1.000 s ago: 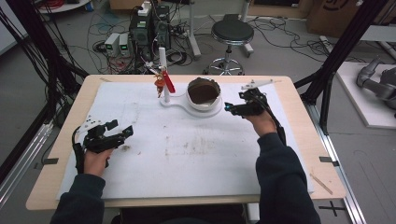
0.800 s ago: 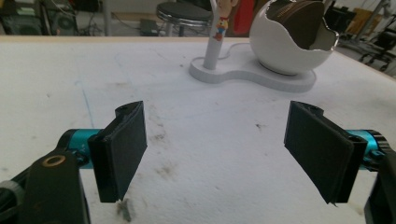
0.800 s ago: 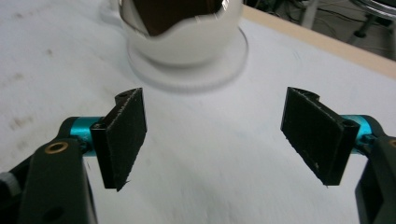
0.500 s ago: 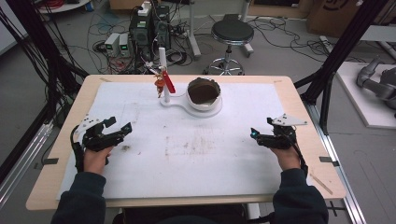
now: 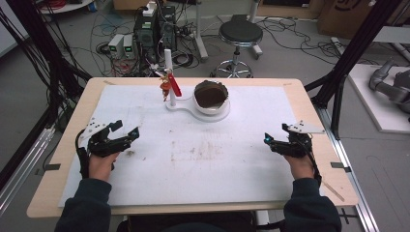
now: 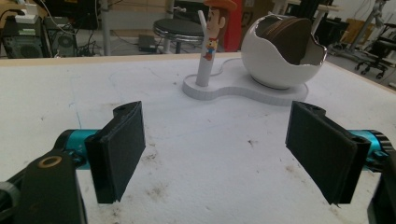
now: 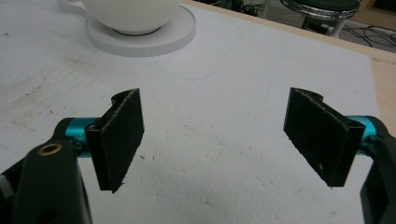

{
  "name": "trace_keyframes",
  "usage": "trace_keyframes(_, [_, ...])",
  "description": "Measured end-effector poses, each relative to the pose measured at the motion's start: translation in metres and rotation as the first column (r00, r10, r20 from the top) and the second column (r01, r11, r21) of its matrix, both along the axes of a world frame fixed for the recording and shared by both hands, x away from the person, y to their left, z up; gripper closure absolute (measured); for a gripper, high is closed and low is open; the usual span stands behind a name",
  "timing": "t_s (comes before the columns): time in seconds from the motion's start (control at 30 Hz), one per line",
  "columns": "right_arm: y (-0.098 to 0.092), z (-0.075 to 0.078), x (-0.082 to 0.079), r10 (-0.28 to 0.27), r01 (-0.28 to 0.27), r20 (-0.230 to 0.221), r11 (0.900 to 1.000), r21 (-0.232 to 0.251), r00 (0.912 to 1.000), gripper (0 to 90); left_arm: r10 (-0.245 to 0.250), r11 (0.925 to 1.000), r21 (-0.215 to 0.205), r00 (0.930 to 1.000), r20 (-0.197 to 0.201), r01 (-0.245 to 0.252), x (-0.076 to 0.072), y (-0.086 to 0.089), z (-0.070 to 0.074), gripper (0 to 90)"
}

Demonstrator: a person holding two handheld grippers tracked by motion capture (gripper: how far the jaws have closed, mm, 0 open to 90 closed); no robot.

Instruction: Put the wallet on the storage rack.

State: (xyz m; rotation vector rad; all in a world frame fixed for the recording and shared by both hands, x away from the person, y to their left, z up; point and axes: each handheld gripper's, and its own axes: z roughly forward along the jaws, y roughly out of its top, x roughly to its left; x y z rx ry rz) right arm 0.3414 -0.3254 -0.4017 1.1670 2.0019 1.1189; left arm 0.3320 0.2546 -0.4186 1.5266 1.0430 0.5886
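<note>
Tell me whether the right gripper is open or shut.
Open. In the right gripper view, the right gripper has its two black fingers standing wide apart, with only the bare white table cover between them.

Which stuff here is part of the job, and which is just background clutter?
Job: white egg-shaped bowl on its white stand; cowboy figure on the stand's post; left gripper; right gripper.
Clutter: stool; computer boxes; floor cables.

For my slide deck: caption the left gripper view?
Open left gripper faces a cracked-egg bowl and toy figure.
</note>
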Motion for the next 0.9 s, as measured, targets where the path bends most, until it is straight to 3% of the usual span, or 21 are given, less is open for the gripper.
trace_keyframes(0.33, [0.0056,0.0003,-0.0023,0.012,-0.012,-0.007,1.0,-0.013,0.9999,20.4,-0.031,0.9995,0.012,0.9995,0.004,0.031,-0.0019,-0.0064,-0.0013,19.8])
trace_keyframes(0.47, [0.0052,-0.0014,-0.002,0.024,-0.024,-0.004,0.999,-0.039,0.9997,20.5,-0.03,0.9995,0.011,0.9995,-0.004,0.03,0.0004,-0.006,-0.0029,19.8])
trace_keyframes(0.73, [-0.0016,-0.0034,-0.0025,0.006,-0.006,-0.015,1.0,-0.022,0.9999,20.5,-0.023,0.9997,0.012,0.9997,-0.01,0.023,0.0018,-0.0067,-0.0041,19.8])
trace_keyframes(0.9, [-0.0035,-0.0023,-0.0019,-0.002,0.002,-0.009,1.0,-0.013,1.0,20.5,-0.033,0.9989,0.033,0.9994,-0.011,0.034,0.0011,-0.0084,-0.004,19.8])
